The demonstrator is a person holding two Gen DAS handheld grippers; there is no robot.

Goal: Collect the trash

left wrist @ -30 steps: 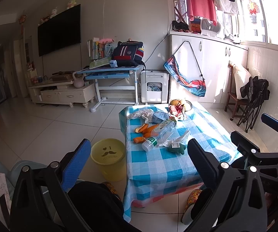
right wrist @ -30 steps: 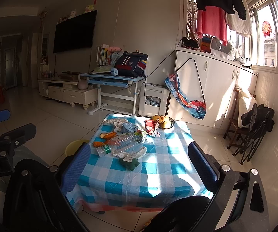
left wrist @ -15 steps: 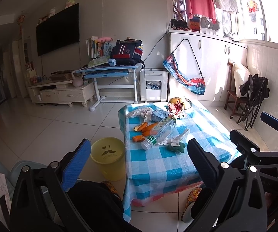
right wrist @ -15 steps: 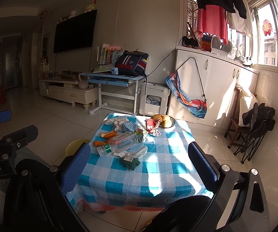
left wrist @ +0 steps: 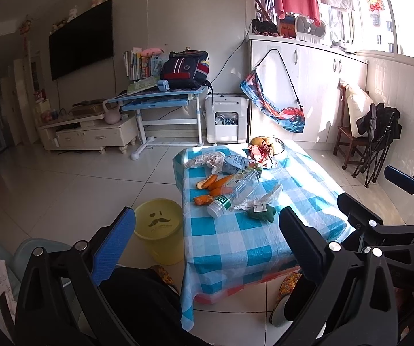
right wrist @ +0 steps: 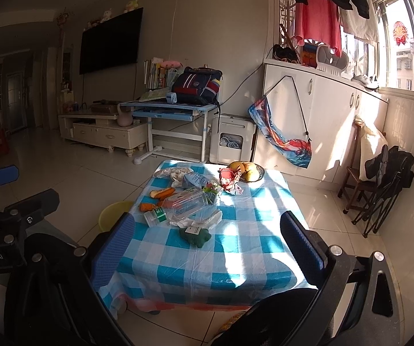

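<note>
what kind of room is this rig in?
Looks like a home living room. A wall-mounted TV hangs over a low cabinet, laundry dries by the window, and a low table with a checked cloth holds bottles, peels and wrappers, with a yellow bin beside it.

Left gripper [left wrist: 207, 227] gapes wide above littered table [left wrist: 235, 248], yellow bin [left wrist: 160, 230] beside.

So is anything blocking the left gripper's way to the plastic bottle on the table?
Nothing visible does. The left gripper is open, back from the table's near edge, and only bare checked tablecloth lies between it and the plastic bottle.
</note>
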